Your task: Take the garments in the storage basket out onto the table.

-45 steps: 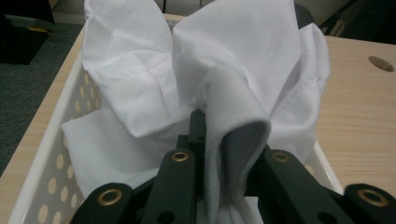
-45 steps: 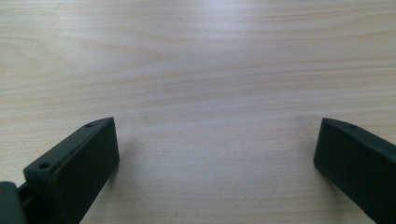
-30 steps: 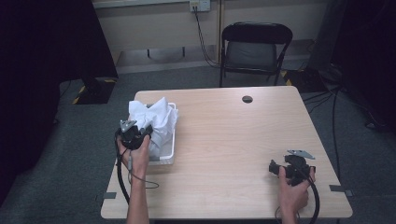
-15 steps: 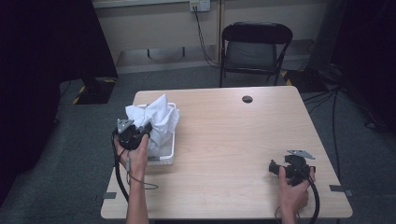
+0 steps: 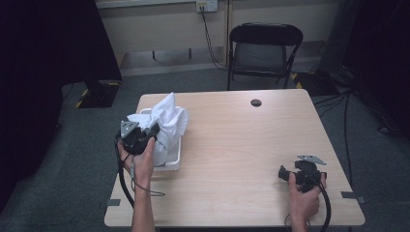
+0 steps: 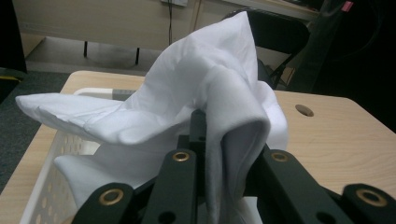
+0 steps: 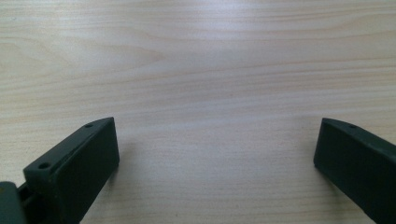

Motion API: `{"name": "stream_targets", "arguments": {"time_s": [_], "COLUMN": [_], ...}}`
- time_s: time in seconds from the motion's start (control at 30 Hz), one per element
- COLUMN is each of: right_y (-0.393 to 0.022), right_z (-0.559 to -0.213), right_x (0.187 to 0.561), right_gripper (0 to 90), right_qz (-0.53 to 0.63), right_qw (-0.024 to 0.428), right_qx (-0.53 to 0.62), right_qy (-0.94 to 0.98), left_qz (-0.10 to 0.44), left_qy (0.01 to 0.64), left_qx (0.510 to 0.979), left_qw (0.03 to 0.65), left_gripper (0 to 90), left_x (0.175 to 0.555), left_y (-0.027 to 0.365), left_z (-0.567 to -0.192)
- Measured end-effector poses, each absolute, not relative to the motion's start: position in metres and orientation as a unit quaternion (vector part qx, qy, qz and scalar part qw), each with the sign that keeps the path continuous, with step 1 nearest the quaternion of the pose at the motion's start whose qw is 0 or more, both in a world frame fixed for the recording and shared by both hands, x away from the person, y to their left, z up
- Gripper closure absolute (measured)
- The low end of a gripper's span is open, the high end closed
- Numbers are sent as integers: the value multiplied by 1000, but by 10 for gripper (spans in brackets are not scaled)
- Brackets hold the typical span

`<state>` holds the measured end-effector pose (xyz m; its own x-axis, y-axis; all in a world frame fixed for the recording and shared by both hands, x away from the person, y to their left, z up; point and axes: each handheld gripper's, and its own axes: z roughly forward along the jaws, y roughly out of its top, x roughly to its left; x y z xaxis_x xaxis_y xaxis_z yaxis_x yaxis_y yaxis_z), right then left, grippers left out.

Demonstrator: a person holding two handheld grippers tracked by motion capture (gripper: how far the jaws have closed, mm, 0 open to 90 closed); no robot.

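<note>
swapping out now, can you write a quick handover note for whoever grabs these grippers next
Left gripper: shut on the white cloth, held raised above the white basket at the table's left edge.
Right gripper: open, nothing in it, low over bare tabletop near the right edge.
Done: cloth gripped and partly drawn up.
Left: the cloth's lower part hangs in the basket; probably lift it clear and set it on the table.

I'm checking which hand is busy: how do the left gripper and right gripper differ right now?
The left gripper is shut on the white cloth above the white basket; the right gripper holds nothing, jaws wide apart. The left is raised, the right low over bare table. Both are black and hand-held.
</note>
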<state>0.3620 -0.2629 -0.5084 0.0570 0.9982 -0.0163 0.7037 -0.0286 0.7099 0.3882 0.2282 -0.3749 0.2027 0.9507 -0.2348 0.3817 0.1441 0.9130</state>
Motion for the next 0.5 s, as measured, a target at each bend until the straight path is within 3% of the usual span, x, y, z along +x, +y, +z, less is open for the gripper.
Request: {"name": "stream_targets", "arguments": {"time_s": [0.5], "right_y": [-263], "right_z": [-508], "right_x": [362], "right_gripper": [0], "right_qz": [259], "right_qw": [285], "right_qx": [669], "right_qy": [636], "left_qz": [284], "left_qy": [542], "left_qx": [594], "left_qw": [523], "left_gripper": [816], "left_x": [382], "left_y": [213], "left_z": [-360]}}
